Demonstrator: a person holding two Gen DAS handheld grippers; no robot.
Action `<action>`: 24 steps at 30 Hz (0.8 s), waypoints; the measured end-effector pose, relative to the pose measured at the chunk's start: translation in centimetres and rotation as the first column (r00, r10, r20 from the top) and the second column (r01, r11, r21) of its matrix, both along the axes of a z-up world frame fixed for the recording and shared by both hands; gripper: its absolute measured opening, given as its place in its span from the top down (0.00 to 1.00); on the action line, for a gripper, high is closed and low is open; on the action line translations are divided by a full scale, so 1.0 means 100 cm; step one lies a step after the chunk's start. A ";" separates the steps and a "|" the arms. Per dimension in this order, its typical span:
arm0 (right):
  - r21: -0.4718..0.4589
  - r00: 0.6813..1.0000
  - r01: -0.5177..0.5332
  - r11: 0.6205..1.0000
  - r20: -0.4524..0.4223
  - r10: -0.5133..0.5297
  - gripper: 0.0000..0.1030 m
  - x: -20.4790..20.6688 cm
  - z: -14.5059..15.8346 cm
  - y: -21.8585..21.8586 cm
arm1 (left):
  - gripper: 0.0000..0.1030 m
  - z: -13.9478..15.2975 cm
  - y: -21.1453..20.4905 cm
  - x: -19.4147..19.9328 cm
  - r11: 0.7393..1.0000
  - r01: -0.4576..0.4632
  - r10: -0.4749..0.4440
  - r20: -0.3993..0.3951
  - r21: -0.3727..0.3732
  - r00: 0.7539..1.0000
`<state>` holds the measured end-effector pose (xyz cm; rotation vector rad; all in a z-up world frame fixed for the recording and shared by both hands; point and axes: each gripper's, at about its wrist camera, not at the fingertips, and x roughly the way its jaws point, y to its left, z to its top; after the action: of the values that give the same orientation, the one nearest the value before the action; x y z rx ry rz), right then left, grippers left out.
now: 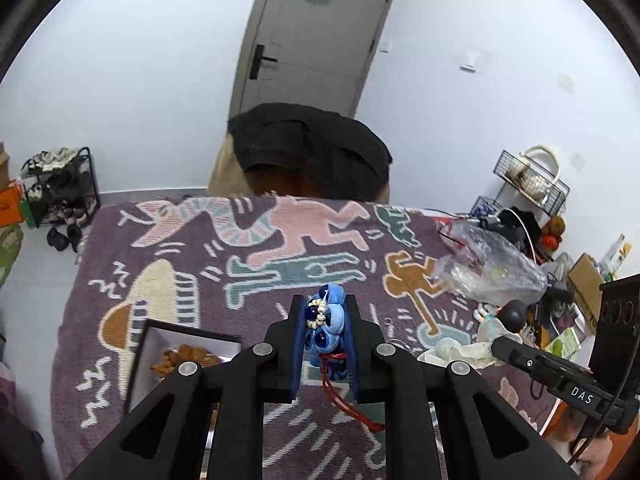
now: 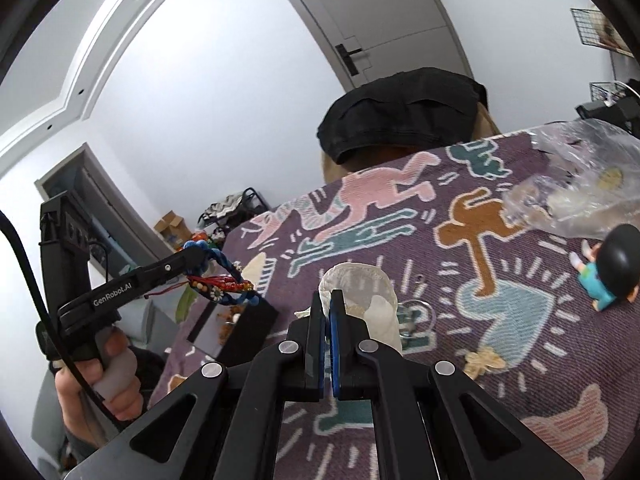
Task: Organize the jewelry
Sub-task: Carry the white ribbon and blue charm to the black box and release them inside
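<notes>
- The left gripper, with black arms and blue pads, is pinching a bundle of braided bracelets: blue cord, small cream beads, dark blue glass beads and a red string that trails down between the jaws.
- In the right wrist view the same bundle of braided bracelets hangs clear above the purple woven rug with cartoon figures, held at the tip of the left gripper; a hand grips its handle.
- The black-rimmed open box with a white lining lies on the rug, below and to the left of the bundle; brownish-orange pieces lie inside it, too blurred to name.
- The right gripper has its jaws pressed together on the edge of a small translucent white pouch, which sits on the rug to the right of the box.
- A clear metal-ringed piece lies on the rug just beside the pouch; what it is cannot be told.
- A crumpled clear plastic bag lies at the far right of the rug, well apart from the box.
- A small figurine with a round black head and teal body lies near the bag.
- A chair draped in black cloth stands beyond the rug's far edge.
</notes>
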<state>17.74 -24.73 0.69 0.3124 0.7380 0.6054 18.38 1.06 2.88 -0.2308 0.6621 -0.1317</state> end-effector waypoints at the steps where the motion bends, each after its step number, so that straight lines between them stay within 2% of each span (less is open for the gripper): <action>1: -0.002 1.000 -0.008 1.000 0.002 0.008 0.96 0.000 0.001 0.005 | 0.82 0.000 0.005 -0.002 1.000 -0.010 0.010 0.002 0.000 1.000; 15: -0.032 0.990 -0.142 0.989 0.009 0.142 0.96 0.005 0.011 0.087 | 0.80 -0.018 0.075 -0.014 0.990 -0.134 0.133 -0.036 -0.037 0.991; 17: -0.035 0.987 -0.158 0.987 0.009 0.159 0.96 0.006 0.012 0.098 | 0.72 -0.023 0.082 -0.012 0.990 -0.135 0.132 -0.068 -0.050 0.989; 19: -0.037 0.984 -0.180 0.983 0.009 0.180 0.97 0.007 0.014 0.113 | 0.41 -0.028 0.089 -0.014 0.988 -0.142 0.136 -0.085 -0.058 0.987; 21: -0.040 0.980 -0.196 0.980 0.010 0.197 0.97 0.009 0.016 0.124 | 0.30 -0.028 0.094 -0.020 0.987 -0.153 0.150 -0.055 -0.058 0.987; 24: -0.045 0.975 -0.221 0.974 0.005 0.221 0.97 0.010 0.017 0.145 | 0.29 -0.030 0.103 -0.028 0.984 -0.168 0.166 -0.045 -0.052 0.985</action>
<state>18.79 -10.28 2.41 0.1869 0.7816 0.7996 15.56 11.35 -0.12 -0.3421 0.6766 0.0155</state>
